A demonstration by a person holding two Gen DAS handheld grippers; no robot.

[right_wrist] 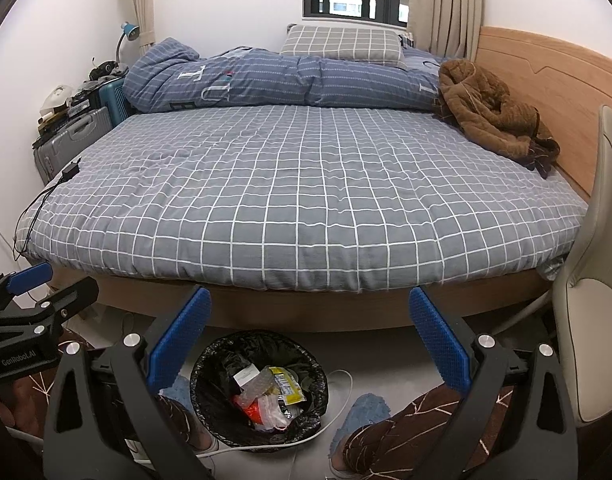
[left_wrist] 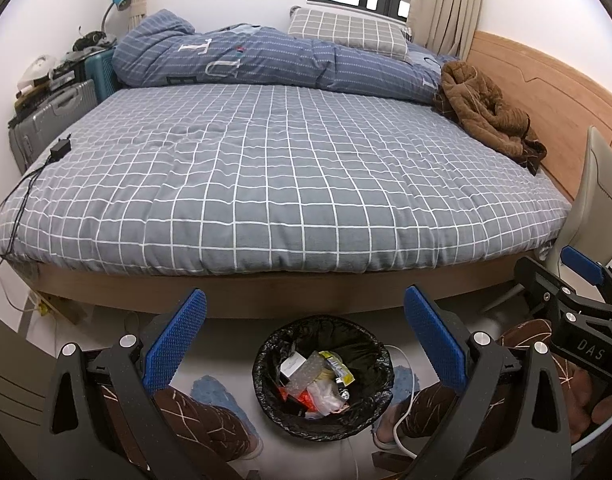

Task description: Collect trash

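Note:
A round bin (left_wrist: pixel 262 364) lined with a black bag stands on the floor in front of the bed, between a person's knees. Inside lies trash (left_wrist: pixel 314 380): clear plastic, a yellow wrapper, a red scrap and a white box. My left gripper (left_wrist: pixel 304 340) hangs open above the bin with nothing between its blue pads. In the right wrist view the same bin (right_wrist: pixel 210 368) and its trash (right_wrist: pixel 266 396) sit low at centre, and my right gripper (right_wrist: pixel 310 336) is open and empty above it. Each gripper shows at the edge of the other's view.
A bed (left_wrist: pixel 266 184) with a grey checked sheet fills the middle. On it lie a blue duvet (left_wrist: pixel 246 56), a brown garment (left_wrist: pixel 486 108) and a black charger with cable (left_wrist: pixel 60 150). Suitcases (left_wrist: pixel 54 116) stand at the left, a beige chair (right_wrist: pixel 594 280) at the right. A white cable (right_wrist: pixel 338 400) runs by the bin.

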